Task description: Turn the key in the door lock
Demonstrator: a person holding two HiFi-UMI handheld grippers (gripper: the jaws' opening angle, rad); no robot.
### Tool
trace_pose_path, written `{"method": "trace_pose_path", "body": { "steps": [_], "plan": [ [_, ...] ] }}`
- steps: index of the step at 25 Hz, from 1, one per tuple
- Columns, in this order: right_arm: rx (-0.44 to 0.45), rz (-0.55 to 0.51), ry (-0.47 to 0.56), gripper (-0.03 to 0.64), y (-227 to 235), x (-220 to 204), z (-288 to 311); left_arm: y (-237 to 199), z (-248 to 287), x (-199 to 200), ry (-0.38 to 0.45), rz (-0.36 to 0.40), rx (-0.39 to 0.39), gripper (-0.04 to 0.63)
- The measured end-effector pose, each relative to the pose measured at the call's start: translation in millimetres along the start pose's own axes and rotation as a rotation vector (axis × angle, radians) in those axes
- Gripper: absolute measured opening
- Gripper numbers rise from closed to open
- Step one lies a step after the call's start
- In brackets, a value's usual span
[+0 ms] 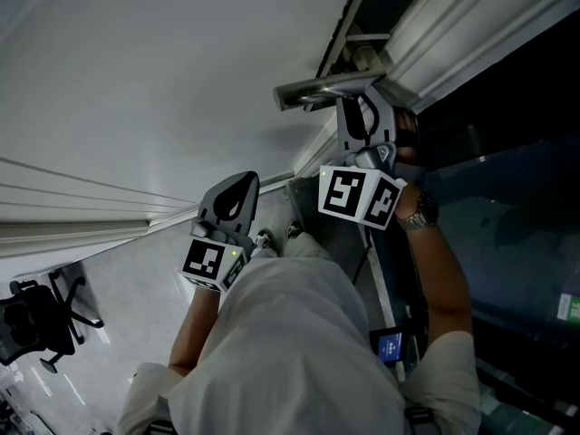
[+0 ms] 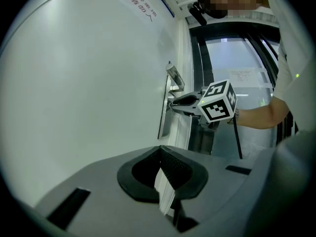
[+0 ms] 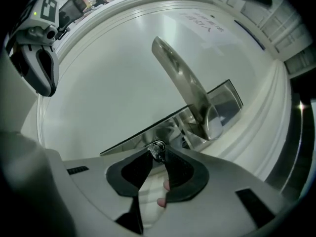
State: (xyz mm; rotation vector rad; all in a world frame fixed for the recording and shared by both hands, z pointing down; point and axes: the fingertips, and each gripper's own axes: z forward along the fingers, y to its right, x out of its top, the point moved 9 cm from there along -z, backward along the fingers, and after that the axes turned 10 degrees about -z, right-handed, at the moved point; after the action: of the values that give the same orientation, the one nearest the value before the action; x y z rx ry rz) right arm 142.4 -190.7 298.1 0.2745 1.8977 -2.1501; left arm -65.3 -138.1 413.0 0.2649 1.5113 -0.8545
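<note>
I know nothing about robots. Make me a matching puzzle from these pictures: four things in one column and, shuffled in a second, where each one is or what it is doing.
Column one
1. key
2. lever handle
3. left gripper
4. right gripper

Column two
A. held away from the door, gripping nothing
B. jaws closed on the key
C. sticking out of the metal lock plate, untouched
D. seated in that plate, pinched between jaws

Pairs: 1-D, 2-C, 3-A, 4-B

Right gripper (image 3: 158, 157) — clamped on key (image 3: 158, 148)
</note>
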Motion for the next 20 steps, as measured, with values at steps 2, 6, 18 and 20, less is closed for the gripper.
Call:
{"method": "trace_pose_path", "body": {
  "steps": [2,6,18,20],
  "plan": [
    [0.006,0.039,-0.002,0.078,0.9,-0.1,0.0,0.9,0.8,1.2,0.006,0.004,-0.001,0.005],
    [0.011,0.018,0.0,0.081,-0.6,-2.3,1.1,0.5,2.2,-2.6,-0.006,0.002,-0.004,0.005],
    [-0.084,0.071,0.0,0.086,-10.3,-11.6,-4.6,-2.1,-10.7,-1.4,-0.002,0.012,0.03,0.005],
    [-0.071,0.159,-0.012,0.086,-10.9,-16.1,-8.9,-3.7,-15.0,-1.1,-0.001,0.015,0.043,0.005]
  ]
}}
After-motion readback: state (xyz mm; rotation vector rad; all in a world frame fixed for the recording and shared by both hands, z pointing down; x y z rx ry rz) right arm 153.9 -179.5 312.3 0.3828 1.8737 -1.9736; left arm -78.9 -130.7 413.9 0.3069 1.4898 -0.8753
